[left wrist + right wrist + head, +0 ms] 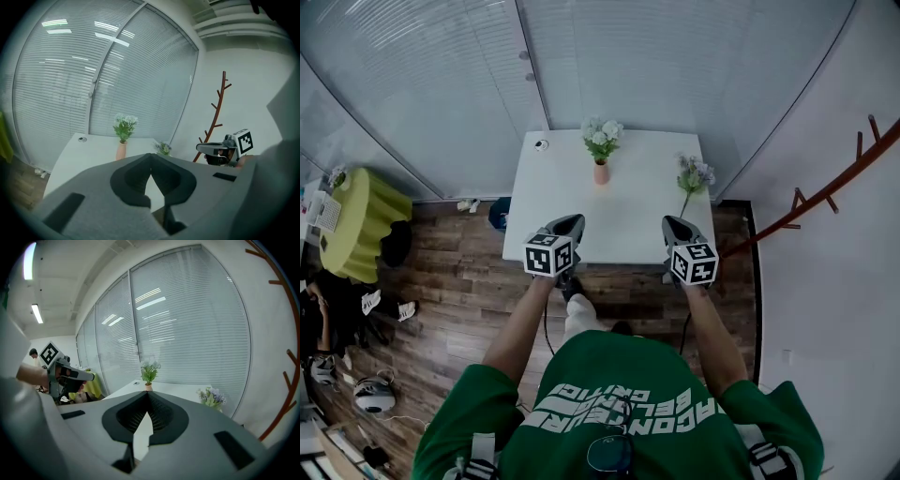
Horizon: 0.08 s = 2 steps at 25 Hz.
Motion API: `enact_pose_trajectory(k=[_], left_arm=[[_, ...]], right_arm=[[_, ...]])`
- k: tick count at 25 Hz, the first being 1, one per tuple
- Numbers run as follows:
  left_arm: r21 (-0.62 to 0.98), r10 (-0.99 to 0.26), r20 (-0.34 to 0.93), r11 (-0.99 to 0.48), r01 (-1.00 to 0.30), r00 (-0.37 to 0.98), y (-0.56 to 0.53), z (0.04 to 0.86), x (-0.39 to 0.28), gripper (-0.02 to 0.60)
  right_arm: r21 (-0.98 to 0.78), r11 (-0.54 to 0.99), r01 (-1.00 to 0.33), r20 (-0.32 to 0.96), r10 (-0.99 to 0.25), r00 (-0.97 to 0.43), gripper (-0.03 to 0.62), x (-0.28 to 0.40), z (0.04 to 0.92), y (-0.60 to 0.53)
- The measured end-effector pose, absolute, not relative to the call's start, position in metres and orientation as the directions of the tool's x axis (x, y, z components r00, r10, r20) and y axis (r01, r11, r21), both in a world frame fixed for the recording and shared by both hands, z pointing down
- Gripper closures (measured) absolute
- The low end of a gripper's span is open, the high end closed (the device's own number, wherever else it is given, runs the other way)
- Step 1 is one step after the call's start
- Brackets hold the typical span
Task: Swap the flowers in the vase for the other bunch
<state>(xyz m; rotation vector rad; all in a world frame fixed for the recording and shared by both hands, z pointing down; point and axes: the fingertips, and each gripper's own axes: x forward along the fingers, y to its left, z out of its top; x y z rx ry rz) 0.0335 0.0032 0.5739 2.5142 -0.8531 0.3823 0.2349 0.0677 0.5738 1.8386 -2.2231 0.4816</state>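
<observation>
Both grippers are closed and empty: left gripper (570, 223) and right gripper (673, 224) sit at centre frame, over the white table's (628, 211) near edge. The peach vase (601, 173) with white flowers (602, 139) stands upper centre. The purple bunch (695, 176) lies to its right.

**Table** (609, 239): white top, smooth, matt with a faint sheen. **Vase** (601, 172): peach-coloured, smooth and matt, seemingly ceramic. **Flowers in the vase** (601, 137) and **other bunch** (695, 174): soft white and lilac petals with green leaves; whether real or artificial cannot be told. **Floor** (450, 281): dark wood-look planks, low gloss. **Blinds** (431, 84): pale slats behind glossy glass that mirrors the ceiling lights. **Coat stand** (825, 187): reddish-brown, wood-like, smooth. **Round-table cover** (370, 216): yellow-green cloth. **Shirt** (619, 394): green cloth with white print. **Left gripper** (574, 221) and **right gripper** (671, 223): grey matt plastic shells; black pads (159, 413), finely ribbed.
</observation>
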Motion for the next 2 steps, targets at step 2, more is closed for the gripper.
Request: enact_pose_trajectory(k=[2], left_arm=[[0.33, -0.502, 0.397, -0.704, -0.629, 0.769, 0.004, 0.5751, 0.0332, 0.574]], right_arm=[[-0.112, 0.166, -0.98, 0.371, -0.907, -0.196, 0.58, 0.2352, 0.5746, 0.0684]])
